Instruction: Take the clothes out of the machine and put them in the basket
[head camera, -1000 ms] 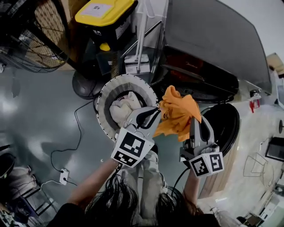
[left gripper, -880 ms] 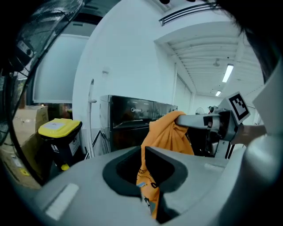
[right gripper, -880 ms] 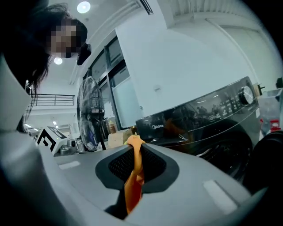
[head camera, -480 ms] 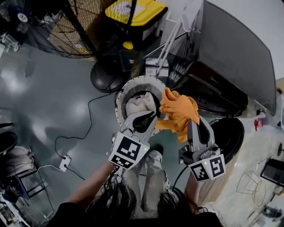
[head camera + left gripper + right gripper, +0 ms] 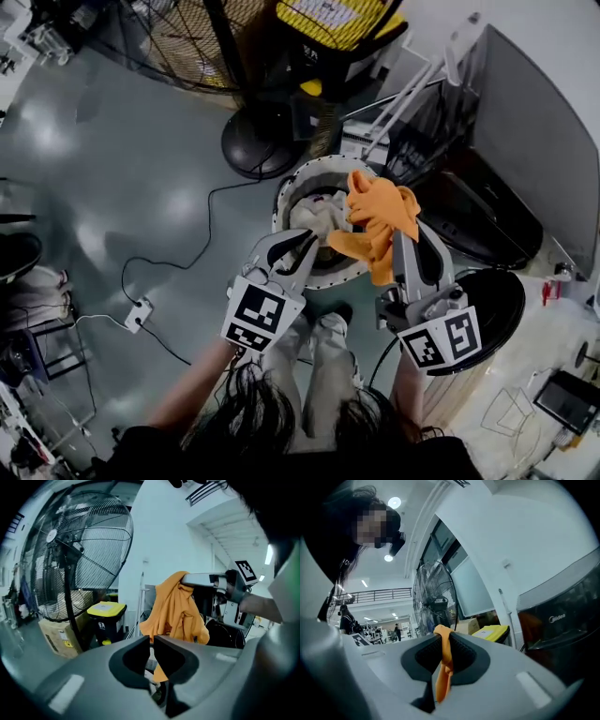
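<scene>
An orange garment hangs from my right gripper, whose jaws are shut on a fold of it. It dangles over the right rim of the round white basket, which holds pale clothes. My left gripper hovers over the basket's near edge, shut with nothing between its jaws. From the left gripper view the orange garment hangs just ahead. The dark machine stands to the right, its round black door swung open.
A big floor fan with a round base stands behind the basket, beside a yellow-lidded bin. A cable runs over the grey floor to a power strip. My legs stand just before the basket.
The right gripper has carried the orange garment from beside the machine door to over the basket's right rim. The left gripper stays by the basket's near edge.
</scene>
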